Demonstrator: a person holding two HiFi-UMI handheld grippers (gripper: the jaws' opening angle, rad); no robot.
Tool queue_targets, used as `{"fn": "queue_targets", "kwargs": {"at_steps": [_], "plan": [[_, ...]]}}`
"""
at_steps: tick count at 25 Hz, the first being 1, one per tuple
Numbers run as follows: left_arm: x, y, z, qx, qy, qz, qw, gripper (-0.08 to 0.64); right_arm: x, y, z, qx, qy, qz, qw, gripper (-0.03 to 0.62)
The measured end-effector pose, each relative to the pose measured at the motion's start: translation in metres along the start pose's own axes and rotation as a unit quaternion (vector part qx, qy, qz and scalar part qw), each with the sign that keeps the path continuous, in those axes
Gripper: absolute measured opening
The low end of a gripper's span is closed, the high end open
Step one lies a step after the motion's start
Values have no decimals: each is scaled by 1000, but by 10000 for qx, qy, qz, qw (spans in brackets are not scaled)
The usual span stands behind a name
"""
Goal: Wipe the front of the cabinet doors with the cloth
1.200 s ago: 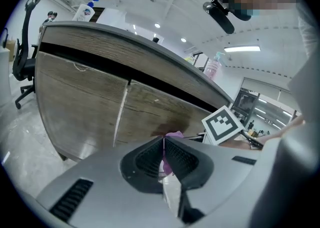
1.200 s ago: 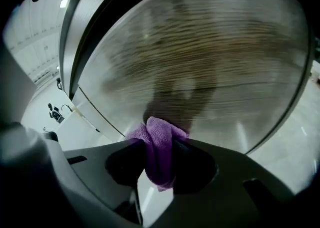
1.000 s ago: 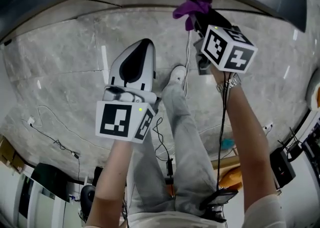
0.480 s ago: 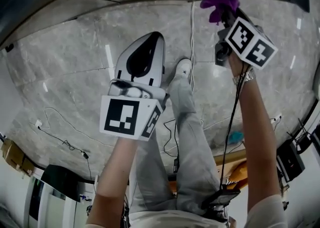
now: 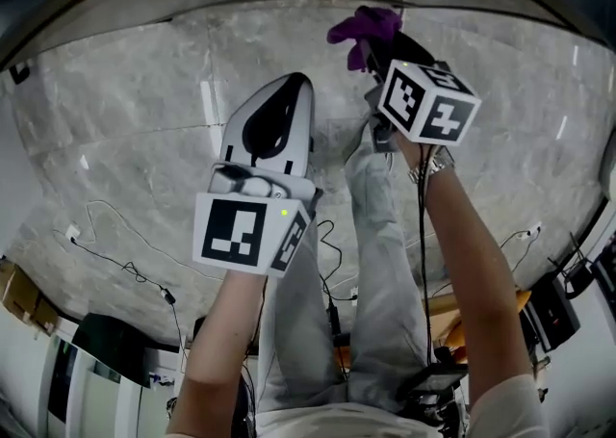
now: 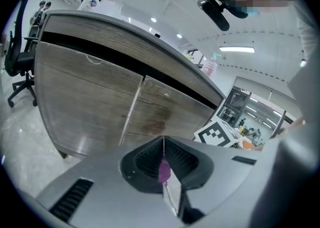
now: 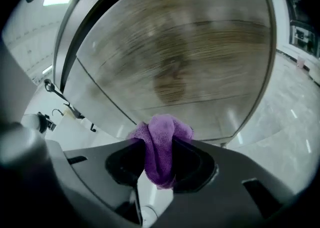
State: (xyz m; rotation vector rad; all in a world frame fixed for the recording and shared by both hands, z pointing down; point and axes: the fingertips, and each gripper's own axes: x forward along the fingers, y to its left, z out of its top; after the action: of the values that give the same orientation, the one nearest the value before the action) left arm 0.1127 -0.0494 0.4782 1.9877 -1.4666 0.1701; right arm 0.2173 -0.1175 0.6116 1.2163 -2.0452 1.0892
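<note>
Wiping stroke, apparently: right gripper (image 7: 159, 148) clenching cloth (image 7: 160, 134), cabinet door (image 7: 175, 56) at 12 o'clock — left gripper (image 6: 163, 144) jaws closed — next, likely press and sweep.

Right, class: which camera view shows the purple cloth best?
The right gripper view: the purple cloth fills the middle, pinched between the right gripper's jaws before the cabinet door. The head view shows only a tuft beyond that gripper. The left gripper view shows just a purple sliver, too small to identify.
</note>
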Motion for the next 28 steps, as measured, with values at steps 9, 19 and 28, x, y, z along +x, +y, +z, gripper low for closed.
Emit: {"fn": "queue_targets", "kwargs": {"at_steps": [9,19,28], "plan": [[-31,87,12,-260,-186,374,9988,17,82,107,3,-535,278,487,9970,133],[-44,122,6,-469,-332,929,9940,17,106,102,24,-744,82,454,9962,133],[-1,41,-9,-431,-212,821,9955,17,70,-9,26,-245,267,173,9992,135]]}}
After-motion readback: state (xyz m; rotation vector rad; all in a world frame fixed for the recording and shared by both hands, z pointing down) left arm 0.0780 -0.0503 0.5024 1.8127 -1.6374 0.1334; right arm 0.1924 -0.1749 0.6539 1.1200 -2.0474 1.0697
